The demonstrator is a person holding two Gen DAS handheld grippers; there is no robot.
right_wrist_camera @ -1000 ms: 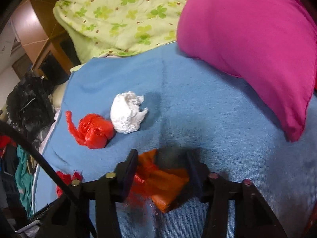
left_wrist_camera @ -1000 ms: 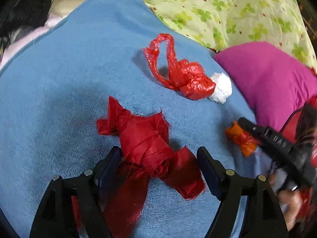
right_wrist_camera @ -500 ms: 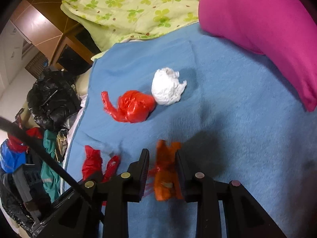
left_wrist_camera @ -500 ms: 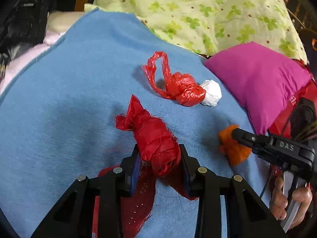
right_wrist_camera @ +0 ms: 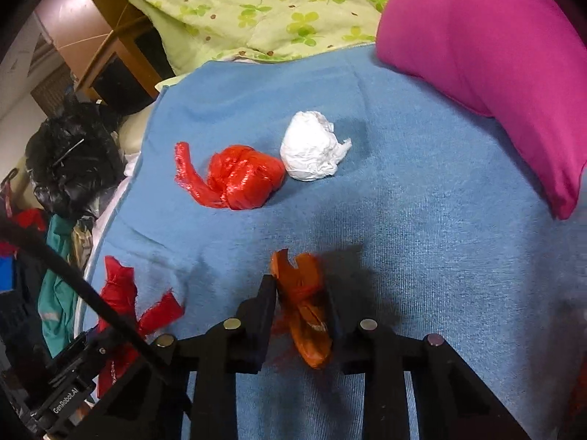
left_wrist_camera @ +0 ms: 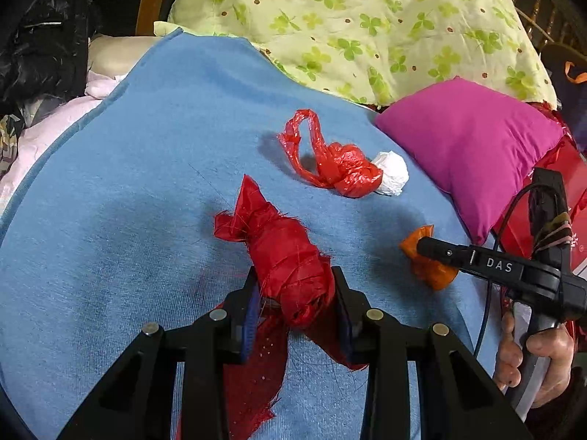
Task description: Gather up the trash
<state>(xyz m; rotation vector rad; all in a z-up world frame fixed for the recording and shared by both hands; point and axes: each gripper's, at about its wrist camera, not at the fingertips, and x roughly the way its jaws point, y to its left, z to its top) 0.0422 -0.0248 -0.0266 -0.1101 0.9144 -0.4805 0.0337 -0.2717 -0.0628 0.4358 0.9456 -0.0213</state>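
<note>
My left gripper (left_wrist_camera: 295, 293) is shut on a dark red fabric scrap (left_wrist_camera: 282, 253) and holds it just above the blue blanket (left_wrist_camera: 128, 183). My right gripper (right_wrist_camera: 301, 300) is shut on an orange wrapper (right_wrist_camera: 304, 311), also lifted; it also shows in the left wrist view (left_wrist_camera: 427, 267). A knotted red plastic bag (left_wrist_camera: 337, 168) and a white crumpled paper ball (left_wrist_camera: 392, 178) lie touching each other further back on the blanket. Both show in the right wrist view too, the red bag (right_wrist_camera: 238, 178) and the paper ball (right_wrist_camera: 312, 150).
A magenta pillow (left_wrist_camera: 473, 146) lies at the right of the blanket. A green clover-print quilt (left_wrist_camera: 359, 25) is bunched at the back. A black bag (right_wrist_camera: 69, 161) and clothes lie off the blanket's left edge.
Both grippers closed, the left on the red fabric scrap and the right on the orange wrapper, and both have lifted their pieces up off the blanket.
</note>
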